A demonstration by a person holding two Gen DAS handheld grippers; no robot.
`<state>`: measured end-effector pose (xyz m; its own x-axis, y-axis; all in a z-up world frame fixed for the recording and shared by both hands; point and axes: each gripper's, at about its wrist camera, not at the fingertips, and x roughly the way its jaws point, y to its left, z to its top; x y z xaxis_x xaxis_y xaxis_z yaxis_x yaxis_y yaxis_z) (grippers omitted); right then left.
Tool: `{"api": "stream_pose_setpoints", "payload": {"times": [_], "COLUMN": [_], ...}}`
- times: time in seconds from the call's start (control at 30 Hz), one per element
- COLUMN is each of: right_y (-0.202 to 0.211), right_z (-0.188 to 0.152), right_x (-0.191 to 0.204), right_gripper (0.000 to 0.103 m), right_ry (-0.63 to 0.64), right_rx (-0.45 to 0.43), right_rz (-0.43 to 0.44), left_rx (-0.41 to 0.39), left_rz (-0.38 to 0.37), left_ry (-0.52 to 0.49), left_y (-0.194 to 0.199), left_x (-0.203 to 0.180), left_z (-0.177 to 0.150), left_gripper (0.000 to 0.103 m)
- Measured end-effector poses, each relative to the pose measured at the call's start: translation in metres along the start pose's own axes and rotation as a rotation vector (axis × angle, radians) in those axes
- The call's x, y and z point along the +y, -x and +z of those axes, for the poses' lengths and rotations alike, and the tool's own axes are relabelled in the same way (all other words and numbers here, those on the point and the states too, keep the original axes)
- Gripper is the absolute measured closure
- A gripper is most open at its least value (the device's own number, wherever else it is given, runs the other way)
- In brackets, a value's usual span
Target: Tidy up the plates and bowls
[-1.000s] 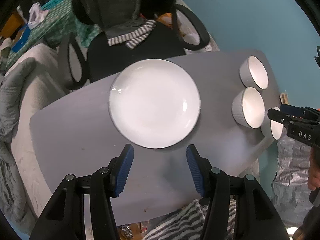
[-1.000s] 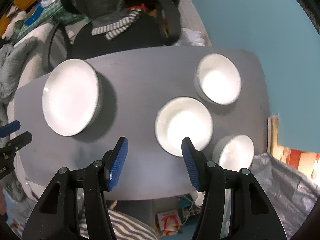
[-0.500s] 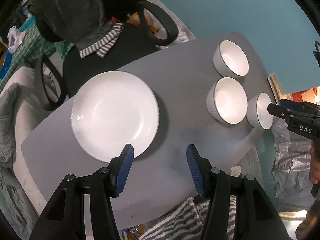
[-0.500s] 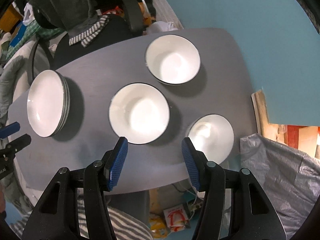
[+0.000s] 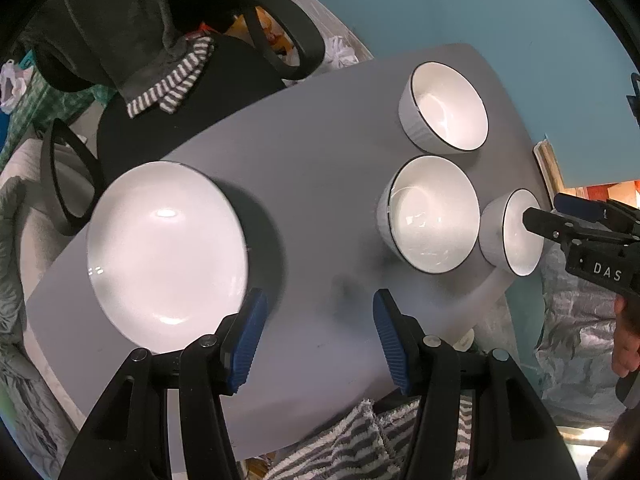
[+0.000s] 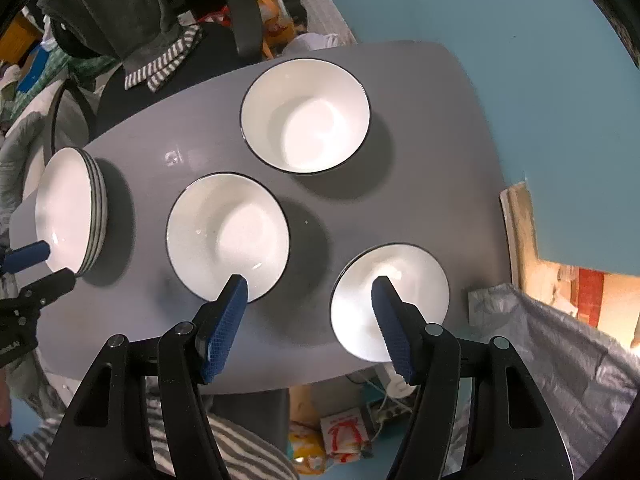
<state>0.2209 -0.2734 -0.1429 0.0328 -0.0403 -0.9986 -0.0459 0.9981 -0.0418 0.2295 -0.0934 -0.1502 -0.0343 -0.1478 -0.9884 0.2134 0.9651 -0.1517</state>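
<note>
A stack of white plates [image 5: 166, 240] [image 6: 68, 208] lies at the left end of the grey table [image 5: 320, 160] [image 6: 420, 160]. Three white bowls with dark rims stand apart at the right end: a far bowl [image 5: 448, 108] [image 6: 306, 114], a middle bowl [image 5: 434, 214] [image 6: 226, 232] and a near bowl [image 5: 516, 236] [image 6: 390, 296]. My left gripper [image 5: 319, 300] [image 6: 56, 262] hangs open above bare table beside the plates. My right gripper [image 6: 309, 284] [image 5: 544, 210] hovers above the gap between the middle and near bowls. Its jaws are opening, and they hold nothing.
A black office chair [image 5: 180, 120] draped with a dark garment and a striped scarf stands behind the table. A silver plastic sheet [image 6: 560, 360] lies off the right end, and striped cloth [image 5: 360, 440] shows below the front edge. A person's hand [image 5: 624, 344] holds the right gripper.
Both grippers have moved right along the table: the plates slid left in view and the bowls came closer. The right gripper's jaws stand wider than before.
</note>
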Motion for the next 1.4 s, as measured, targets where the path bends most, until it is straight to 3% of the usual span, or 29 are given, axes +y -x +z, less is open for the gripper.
{"api": "stream_pose_setpoints", "payload": {"times": [0.63, 0.93, 1.4], "right_y": [-0.060, -0.081, -0.098], "right_z": [0.022, 0.029, 0.027], "right_x": [-0.003, 0.001, -0.003], "right_gripper": [0.039, 0.039, 0.039], "right_ry": [0.112, 0.109, 0.091], "right_rx": [0.051, 0.088, 0.102], "right_rz": [0.104, 0.134, 0.145], "left_rx": [0.044, 0.083, 0.119], "left_rz": [-0.017, -0.023, -0.009], "left_ry": [0.086, 0.177, 0.199], "left_y": [-0.054, -0.081, -0.100], "left_x": [-0.030, -0.026, -0.034], "left_z": [0.030, 0.035, 0.039], "left_gripper": [0.031, 0.031, 0.031]}}
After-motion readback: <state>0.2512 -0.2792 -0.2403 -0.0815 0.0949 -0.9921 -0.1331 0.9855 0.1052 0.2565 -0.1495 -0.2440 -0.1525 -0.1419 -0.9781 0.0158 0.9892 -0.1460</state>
